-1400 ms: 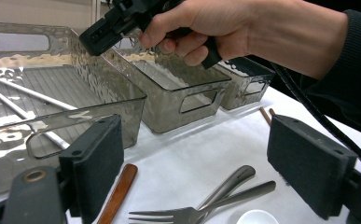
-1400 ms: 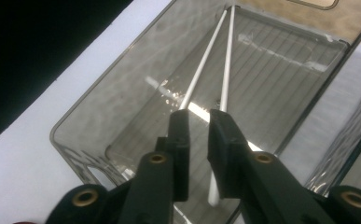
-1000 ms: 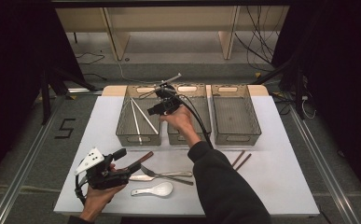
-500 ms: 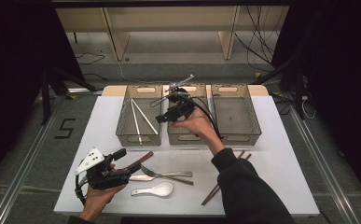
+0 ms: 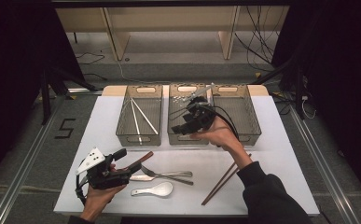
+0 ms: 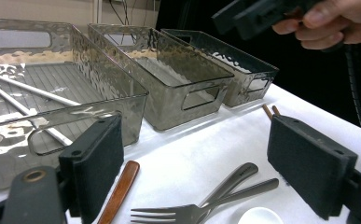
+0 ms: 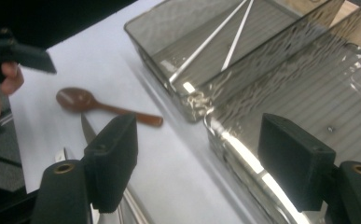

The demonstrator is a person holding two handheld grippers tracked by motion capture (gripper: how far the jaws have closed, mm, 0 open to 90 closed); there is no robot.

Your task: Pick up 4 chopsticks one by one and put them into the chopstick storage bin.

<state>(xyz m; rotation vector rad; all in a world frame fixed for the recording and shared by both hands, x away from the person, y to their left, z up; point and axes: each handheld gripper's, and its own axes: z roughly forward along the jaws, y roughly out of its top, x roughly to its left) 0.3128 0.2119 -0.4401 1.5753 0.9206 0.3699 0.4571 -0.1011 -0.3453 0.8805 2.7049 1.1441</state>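
- Writing: a white figure "5" [image 5: 66,129] is marked on the dark floor left of the table; no brand or label can be read on any item.
- Right hand-held gripper [image 5: 187,125]: held above the near end of the middle grey see-through plastic bin [image 5: 187,138]; its jaws have just been opening and stand wide, with nothing between them. In the right gripper view its pads frame the bin rim and the white tabletop.
- Left hand-held gripper [image 5: 122,163]: held low over the near left part of the white table [image 5: 271,158]; jaws wide apart and empty, as seen in the left gripper view.
- Left grey see-through plastic bin [image 5: 140,138]: two pale, thin chopsticks [image 5: 143,116] are laid inside, crossing at the far end.
- Right grey see-through plastic bin [image 5: 243,114]: set just beside the middle one.
- Brown wooden spoon [image 7: 104,107]: laid on the table just in front of the left bin, near the left hand-held gripper.
- Metal fork [image 5: 166,175] and a second metal utensil [image 6: 227,183]: laid side by side, right of the left hand-held gripper.
- White ceramic soup spoon [image 5: 152,190]: near the front edge.
- Pair of dark brown chopsticks [image 5: 225,179]: laid slantwise beneath the right forearm.
- Open room: bare tabletop at the far left and far right edges.
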